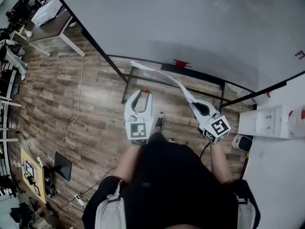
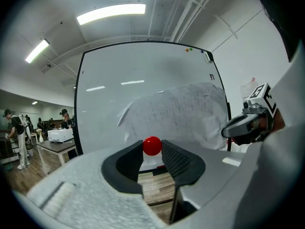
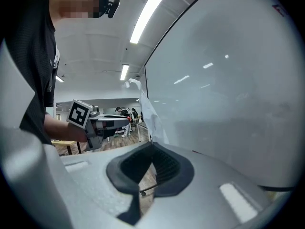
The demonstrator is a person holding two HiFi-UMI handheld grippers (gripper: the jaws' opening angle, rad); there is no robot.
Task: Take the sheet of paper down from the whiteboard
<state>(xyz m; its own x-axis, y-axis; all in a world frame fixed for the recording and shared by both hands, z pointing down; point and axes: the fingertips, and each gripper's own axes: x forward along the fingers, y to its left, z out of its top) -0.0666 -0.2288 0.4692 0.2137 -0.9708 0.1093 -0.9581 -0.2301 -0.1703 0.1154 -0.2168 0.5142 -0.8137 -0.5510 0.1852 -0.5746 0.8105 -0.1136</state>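
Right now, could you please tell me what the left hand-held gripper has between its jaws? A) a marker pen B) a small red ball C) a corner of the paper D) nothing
B: the left hand-held gripper pinches a small red ball at its jaw tips; the right hand-held gripper holds the sheet of paper.

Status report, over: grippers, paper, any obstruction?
Copy: right gripper shut on sheet of paper edge. The left gripper shut on red ball. Sheet hangs before whiteboard. No obstruction seen.
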